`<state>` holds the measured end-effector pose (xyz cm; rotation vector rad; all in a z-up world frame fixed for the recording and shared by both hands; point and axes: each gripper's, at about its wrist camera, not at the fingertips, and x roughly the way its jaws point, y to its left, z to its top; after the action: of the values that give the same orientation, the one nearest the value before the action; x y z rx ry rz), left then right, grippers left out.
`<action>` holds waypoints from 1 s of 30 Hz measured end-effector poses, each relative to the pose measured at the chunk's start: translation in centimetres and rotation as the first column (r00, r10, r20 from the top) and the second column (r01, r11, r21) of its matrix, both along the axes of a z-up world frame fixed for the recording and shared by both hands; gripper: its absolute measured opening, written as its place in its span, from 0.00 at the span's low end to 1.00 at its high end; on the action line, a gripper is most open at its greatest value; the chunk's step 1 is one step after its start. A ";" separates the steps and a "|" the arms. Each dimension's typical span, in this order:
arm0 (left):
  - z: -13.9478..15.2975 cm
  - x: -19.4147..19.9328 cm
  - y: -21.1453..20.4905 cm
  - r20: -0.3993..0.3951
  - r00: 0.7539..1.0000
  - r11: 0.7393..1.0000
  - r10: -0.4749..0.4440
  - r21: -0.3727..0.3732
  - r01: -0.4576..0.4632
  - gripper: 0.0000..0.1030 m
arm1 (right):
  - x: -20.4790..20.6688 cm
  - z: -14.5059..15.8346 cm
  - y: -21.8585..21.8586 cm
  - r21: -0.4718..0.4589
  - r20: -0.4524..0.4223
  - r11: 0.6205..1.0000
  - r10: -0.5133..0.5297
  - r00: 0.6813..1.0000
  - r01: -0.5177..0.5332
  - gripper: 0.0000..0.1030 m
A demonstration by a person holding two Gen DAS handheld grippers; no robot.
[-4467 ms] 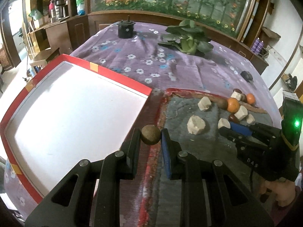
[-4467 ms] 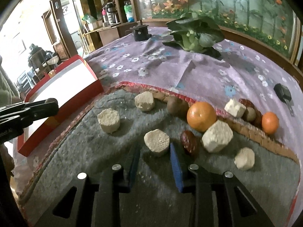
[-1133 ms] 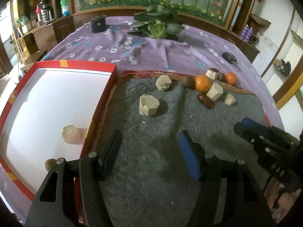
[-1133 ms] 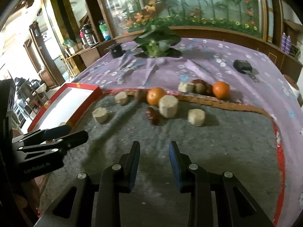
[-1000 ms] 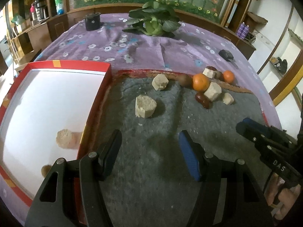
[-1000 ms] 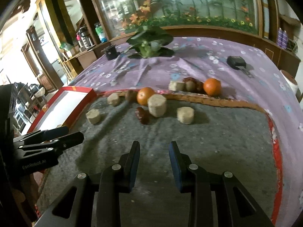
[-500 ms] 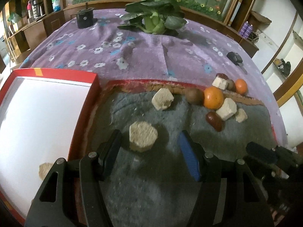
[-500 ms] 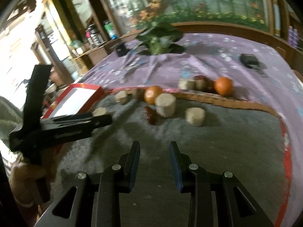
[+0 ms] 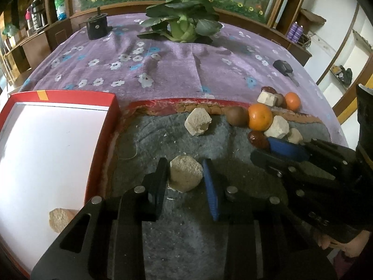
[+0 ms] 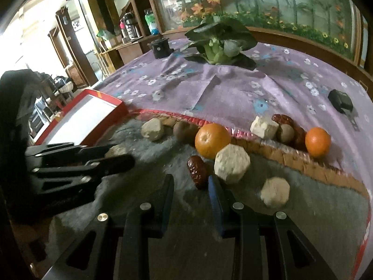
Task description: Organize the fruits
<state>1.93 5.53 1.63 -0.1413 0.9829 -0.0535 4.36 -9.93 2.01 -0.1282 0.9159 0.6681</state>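
My left gripper (image 9: 185, 175) is open with its fingers on either side of a beige cake chunk (image 9: 185, 175) on the grey mat (image 9: 163, 140); a small gap shows at the blue finger. The red-rimmed white tray (image 9: 102, 144) lies left, holding another beige chunk (image 9: 59, 219). My right gripper (image 10: 190, 186) is open and empty just in front of a dark red date (image 10: 198, 171). Near it lie an orange (image 10: 211, 140), a brown kiwi (image 10: 185, 130), beige chunks (image 10: 232, 163) and a second orange (image 10: 317, 141). The right gripper also shows in the left wrist view (image 9: 275, 154).
A leafy green vegetable (image 9: 184, 26) and a black pot (image 9: 96, 26) sit at the back of the purple flowered cloth (image 9: 163, 70). A black key fob (image 9: 282, 66) lies at the right. Shelves and a flower mural surround the table.
My left gripper has advanced and narrowed around the near beige chunk. My right gripper has moved forward close to the date and oranges.
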 end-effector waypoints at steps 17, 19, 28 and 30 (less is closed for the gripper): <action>0.7 -1.7 0.0 0.017 1.000 1.000 -0.013 -0.009 0.013 0.28 | -2.3 1.4 -0.6 0.019 0.058 1.000 -0.001 0.998 0.000 0.14; 1.1 -2.3 -0.1 0.025 1.000 1.000 -0.016 -0.012 0.017 0.28 | -3.2 2.0 -0.8 0.043 0.056 0.999 -0.006 0.998 0.003 0.14; 3.9 -5.5 1.0 0.084 0.996 1.000 0.018 -0.001 -0.018 0.28 | -6.4 4.0 0.2 0.095 0.066 0.995 0.001 0.998 -0.007 0.14; 4.3 -6.0 1.4 0.096 0.995 0.999 0.030 0.016 -0.032 0.28 | -6.9 4.2 0.7 0.097 0.066 0.995 0.005 0.998 -0.012 0.14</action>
<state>-4.11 6.89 5.93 -0.1366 0.8851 -0.0227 -2.55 -9.20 6.20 -0.0672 0.8183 0.7111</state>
